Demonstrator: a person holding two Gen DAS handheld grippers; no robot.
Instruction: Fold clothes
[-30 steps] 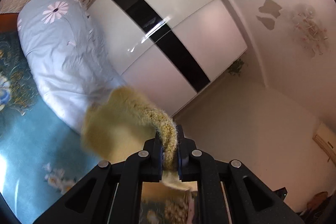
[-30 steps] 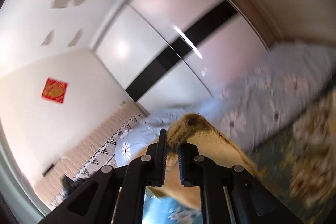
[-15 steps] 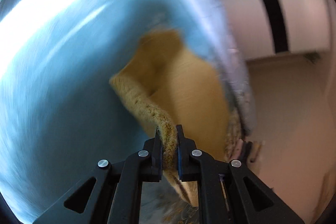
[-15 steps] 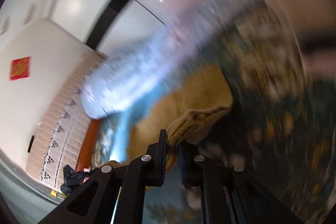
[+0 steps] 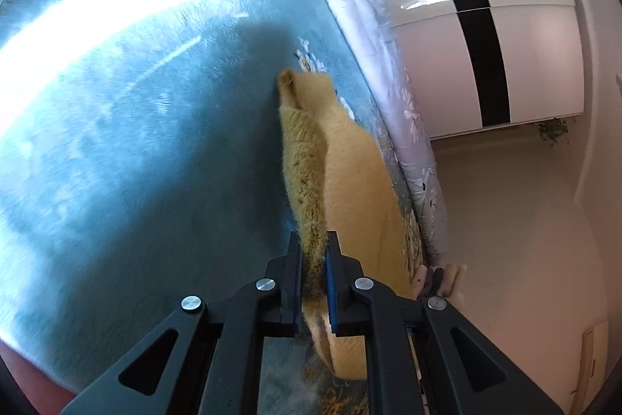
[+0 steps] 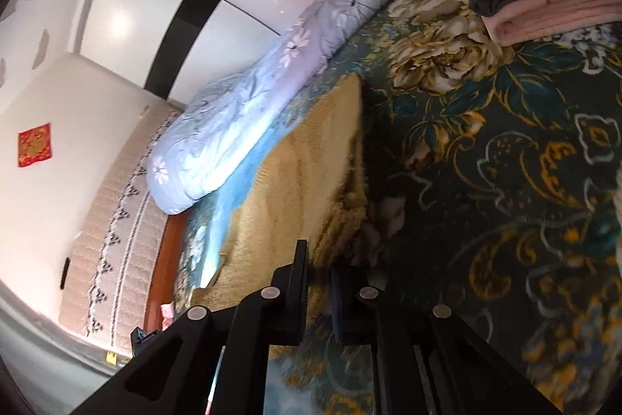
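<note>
A fuzzy yellow garment (image 5: 350, 181) lies stretched along the blue floral bedspread (image 5: 136, 127), with its near ribbed edge standing up between the jaws of my left gripper (image 5: 313, 251), which is shut on it. In the right wrist view the same yellow garment (image 6: 303, 174) spreads flat on the bedspread (image 6: 486, 162), and my right gripper (image 6: 318, 259) is shut on its ribbed edge low over the bed. The garment's far end is folded over on itself.
A rolled pale blue flowered duvet (image 6: 241, 119) runs along the bed's far side, beside a white wardrobe with a black stripe (image 5: 478, 37). Folded clothes, dark grey on pink (image 6: 544, 2), are stacked at one corner. A padded headboard (image 6: 112, 220) stands at the bed's end.
Both grippers have come down from up in the air to just above the bed, still holding the yellow garment, which now lies spread on the bedspread instead of hanging.
</note>
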